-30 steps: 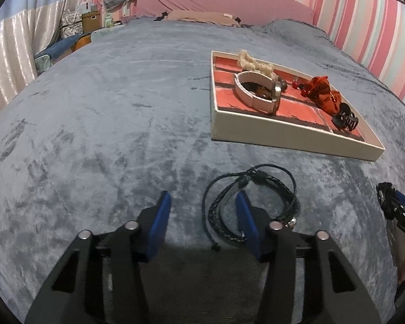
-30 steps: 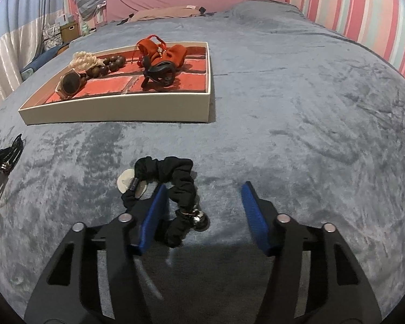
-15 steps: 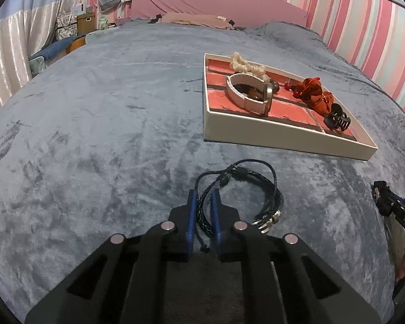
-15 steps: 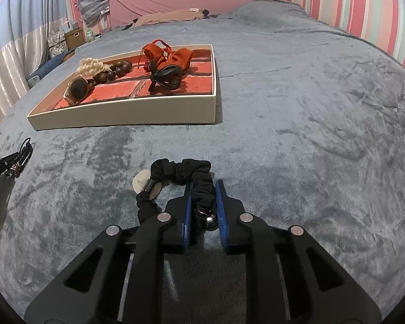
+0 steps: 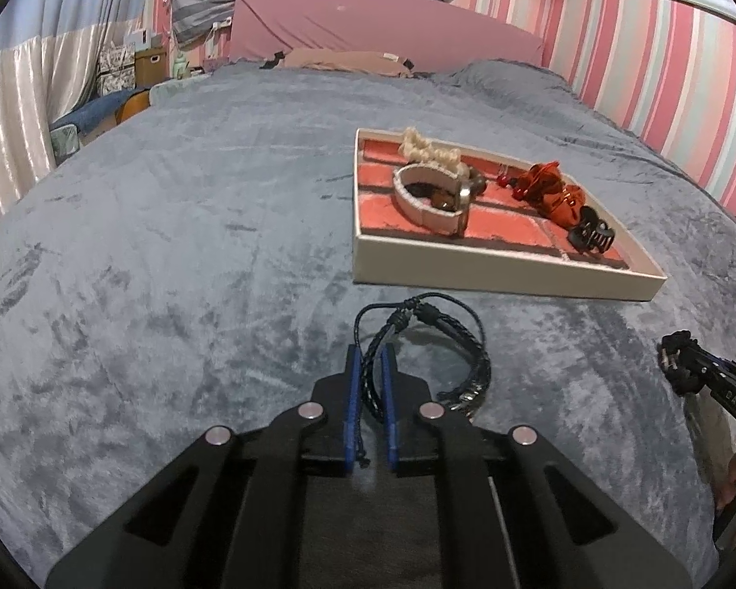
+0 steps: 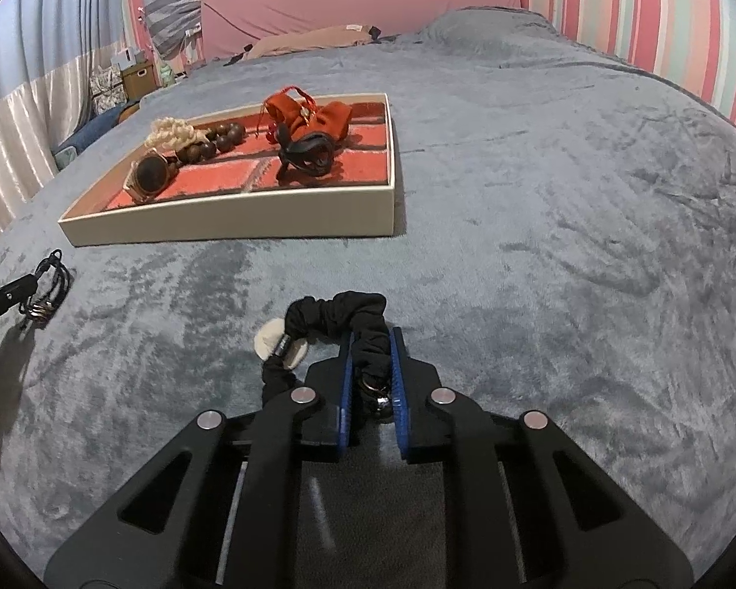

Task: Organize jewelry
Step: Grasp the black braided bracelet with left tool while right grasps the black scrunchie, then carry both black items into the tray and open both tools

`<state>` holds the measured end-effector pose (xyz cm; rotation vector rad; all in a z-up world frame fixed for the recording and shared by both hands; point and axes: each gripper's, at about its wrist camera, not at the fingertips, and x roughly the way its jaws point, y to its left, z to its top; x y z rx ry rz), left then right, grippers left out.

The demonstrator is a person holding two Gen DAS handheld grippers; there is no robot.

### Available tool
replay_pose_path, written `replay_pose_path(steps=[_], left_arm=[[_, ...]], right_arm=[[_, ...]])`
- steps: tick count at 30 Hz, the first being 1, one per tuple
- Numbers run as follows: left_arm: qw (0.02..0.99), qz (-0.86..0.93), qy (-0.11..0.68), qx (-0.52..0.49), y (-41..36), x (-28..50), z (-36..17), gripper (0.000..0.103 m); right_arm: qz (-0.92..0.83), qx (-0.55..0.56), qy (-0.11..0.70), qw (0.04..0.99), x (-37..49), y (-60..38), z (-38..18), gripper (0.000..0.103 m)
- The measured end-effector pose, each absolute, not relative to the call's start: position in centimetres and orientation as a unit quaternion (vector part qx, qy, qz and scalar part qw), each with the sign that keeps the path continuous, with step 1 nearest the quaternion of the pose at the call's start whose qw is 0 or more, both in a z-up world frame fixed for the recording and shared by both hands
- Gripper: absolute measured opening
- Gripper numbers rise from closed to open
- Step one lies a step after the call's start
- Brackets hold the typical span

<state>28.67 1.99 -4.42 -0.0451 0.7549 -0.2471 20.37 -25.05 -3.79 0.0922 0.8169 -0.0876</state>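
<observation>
Left wrist view: the left hand-held gripper (image 5: 368,368) has its jaws closed on one side of the black braided bracelet (image 5: 432,348), whose loop lies on the grey bed cover (image 5: 171,270). The jewelry tray (image 5: 505,265) sits ahead and to the right, its near wall just past the bracelet and its long side running away toward the right. In the right wrist view, the right hand-held gripper (image 6: 372,363) is closing its jaws on a black scrunchie (image 6: 338,314), fabric already pinched between the pads; from here the tray (image 6: 230,226) lies ahead and to the left. Both carries look short, the left one probably shorter. Open red compartments along the tray's near edge seem the likeliest targets.
</observation>
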Motion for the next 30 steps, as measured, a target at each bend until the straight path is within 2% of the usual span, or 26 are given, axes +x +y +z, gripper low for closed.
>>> replay_pose_path(steps=[16,30], left_arm=[[0.935,-0.143,0.324,-0.028,1.0,27.6,-0.6,0.008],[0.942,-0.164,0.292,-0.024,-3.1,32.1,4.5,0.008]], right_arm=[[-0.037,0.052,0.377,0.924,20.9,-24.9,-1.9,0.014],[-0.022,0.037,0.321,0.946,26.1,-23.7,4.3,0.014]])
